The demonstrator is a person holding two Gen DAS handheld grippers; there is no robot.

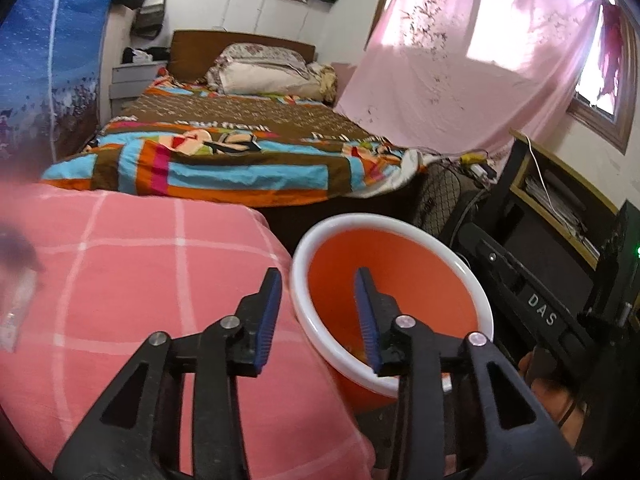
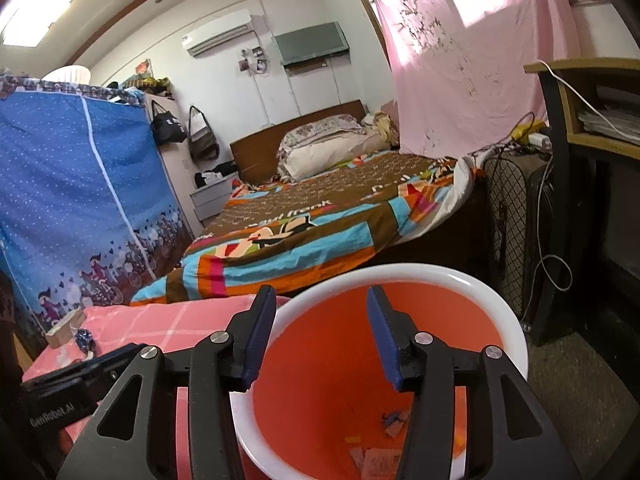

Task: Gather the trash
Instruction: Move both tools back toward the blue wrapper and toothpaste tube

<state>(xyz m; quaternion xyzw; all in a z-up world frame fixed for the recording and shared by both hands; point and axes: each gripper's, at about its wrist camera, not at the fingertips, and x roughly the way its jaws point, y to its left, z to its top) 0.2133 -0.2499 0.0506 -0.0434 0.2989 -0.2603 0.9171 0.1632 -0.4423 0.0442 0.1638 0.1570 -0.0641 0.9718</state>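
While we hold both tools over the round orange plastic bin with a white rim (image 2: pixel 472 280), their jaws stand apart and grip nothing. Our left gripper (image 1: pixel 318 312) hangs at the bin's edge beside the pink checked cloth (image 1: pixel 132 280). Our right gripper (image 2: pixel 320 336) points into the bin, where small paper scraps (image 2: pixel 380 456) lie at the bottom.
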